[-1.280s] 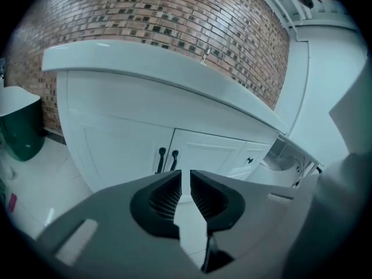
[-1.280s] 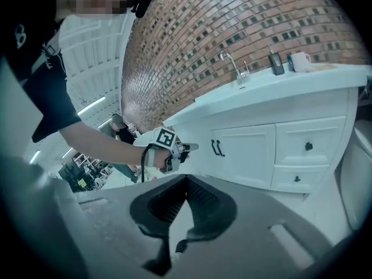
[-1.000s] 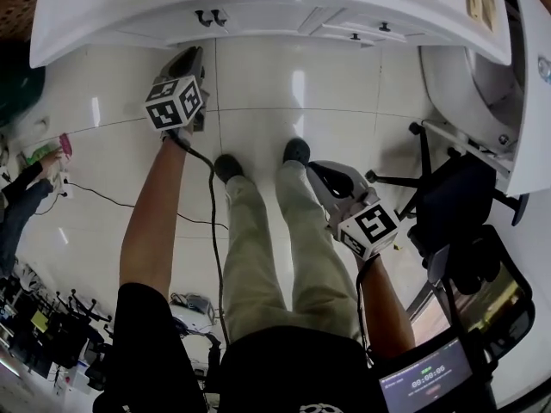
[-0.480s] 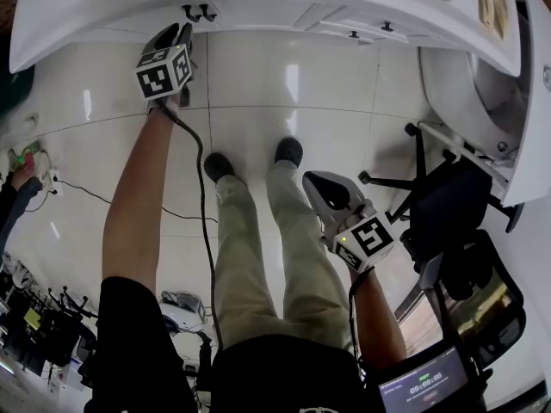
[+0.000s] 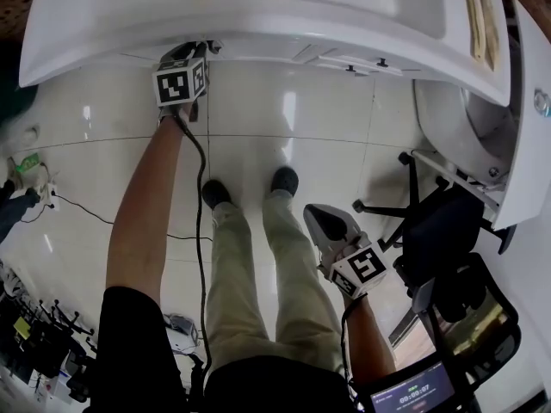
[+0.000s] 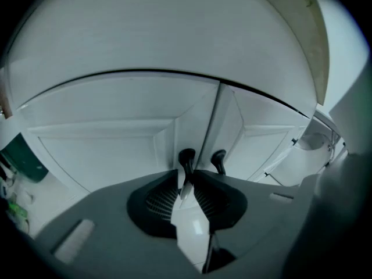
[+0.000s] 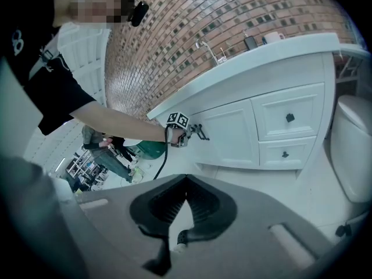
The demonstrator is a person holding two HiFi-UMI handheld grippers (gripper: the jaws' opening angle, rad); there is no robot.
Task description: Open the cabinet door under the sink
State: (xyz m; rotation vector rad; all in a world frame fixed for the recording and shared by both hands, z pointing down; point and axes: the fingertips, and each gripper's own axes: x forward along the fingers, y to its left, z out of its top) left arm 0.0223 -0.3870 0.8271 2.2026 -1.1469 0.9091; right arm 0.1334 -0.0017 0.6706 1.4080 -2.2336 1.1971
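Observation:
The white cabinet under the sink has two doors (image 6: 116,150) that meet at a seam, each with a black handle. My left gripper (image 6: 186,182) points at the left door's handle (image 6: 186,158). Its jaws have just been opening and stand slightly apart, with the lower end of that handle at the gap between the tips. The right door's handle (image 6: 218,160) is just beside it. In the head view the left gripper (image 5: 196,52) sits under the countertop's edge (image 5: 258,24). My right gripper (image 5: 317,213) hangs by my right leg, shut and holding nothing.
Two drawers (image 7: 288,118) with black knobs sit right of the doors, and a toilet (image 7: 354,150) stands further right. A black chair (image 5: 448,222) is at my right side. A cable (image 5: 200,196) trails from the left gripper. People stand far off (image 7: 110,150) on the left.
My left gripper has travelled from above the floor tiles to the cabinet handles under the counter's edge. The right gripper has stayed by my leg.

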